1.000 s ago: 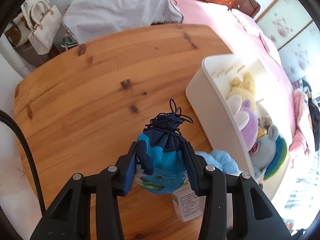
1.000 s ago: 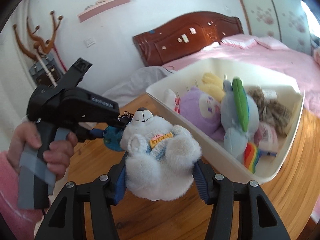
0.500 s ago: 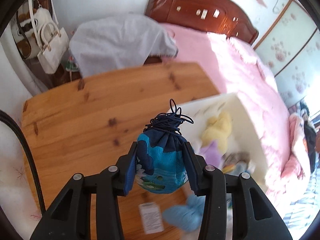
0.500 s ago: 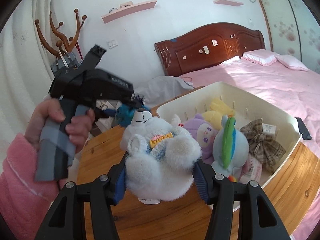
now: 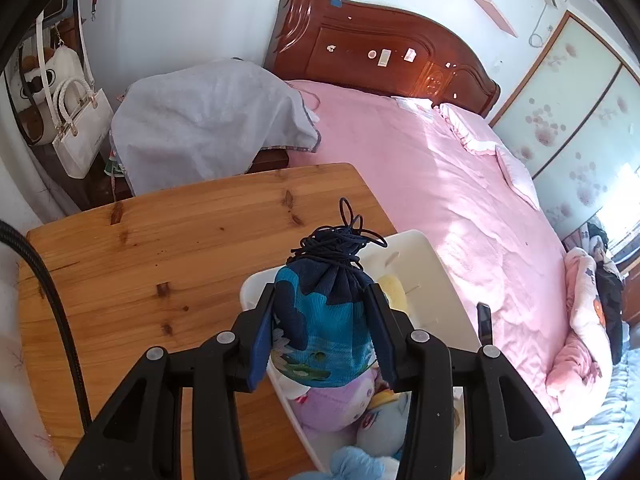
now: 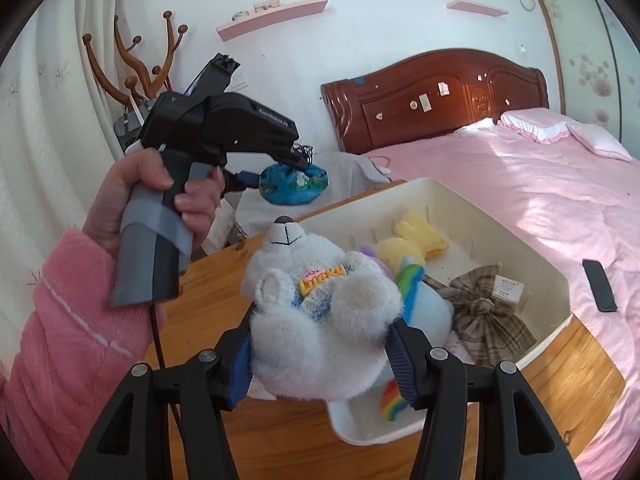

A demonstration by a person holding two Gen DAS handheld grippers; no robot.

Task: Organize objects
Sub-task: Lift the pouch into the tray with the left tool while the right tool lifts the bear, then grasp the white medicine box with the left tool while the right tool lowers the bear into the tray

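A blue drawstring pouch [image 5: 324, 328] (its dark cord bunched on top) is pinched between the pads of the left gripper [image 5: 322, 330] and is held in the air above the near end of the white bin [image 5: 420, 248]. The bin is set on the wooden desk [image 5: 160, 248], beside the pink bed [image 5: 460, 184]. A white teddy bear [image 6: 316, 312] is squeezed by the right gripper [image 6: 320, 354] and is held up over the desk, just in front of the bin. Inside the bin, a purple plush [image 5: 340, 404], a yellow plush [image 6: 412, 242], a rainbow plush [image 6: 416, 296] and a plaid bow [image 6: 484, 312] can be seen. A black phone [image 6: 599, 285] is left on the bed.
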